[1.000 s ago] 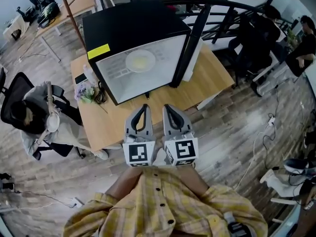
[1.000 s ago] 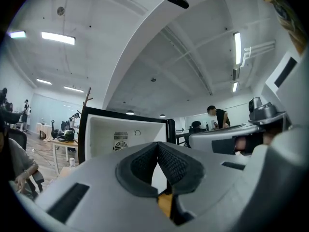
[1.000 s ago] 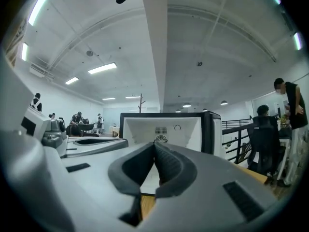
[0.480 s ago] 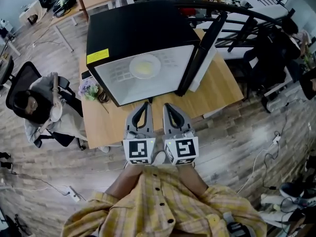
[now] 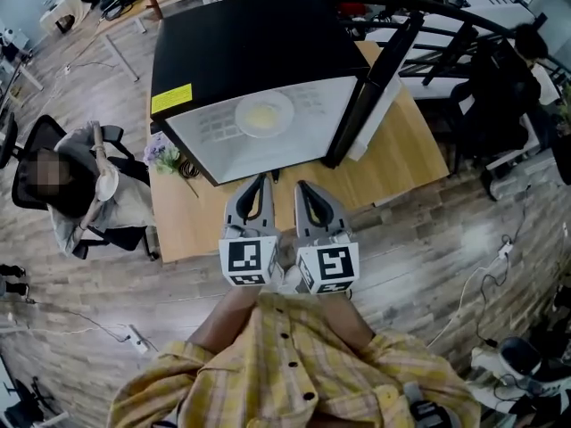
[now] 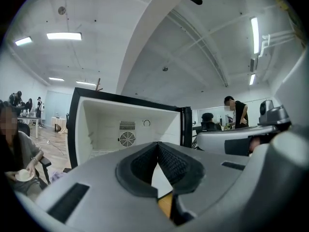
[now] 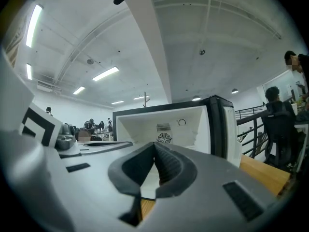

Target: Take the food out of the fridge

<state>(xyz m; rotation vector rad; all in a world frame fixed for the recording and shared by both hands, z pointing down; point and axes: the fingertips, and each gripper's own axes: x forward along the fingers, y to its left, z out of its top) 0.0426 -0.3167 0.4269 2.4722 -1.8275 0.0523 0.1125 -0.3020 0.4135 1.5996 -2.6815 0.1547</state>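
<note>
The fridge (image 5: 241, 52) has its door (image 5: 375, 87) open, but the plate of food (image 5: 261, 115) is inside it, and the left gripper (image 5: 260, 190) and right gripper (image 5: 304, 192), jaws closed and empty, are just in front, so the taking out is not yet begun.

Wooden table (image 5: 393, 163); small flower bunch (image 5: 161, 157) lay at its left edge. Seated person (image 5: 85, 194) held a bowl alongside. Black railing (image 5: 446, 12) stood behind.
</note>
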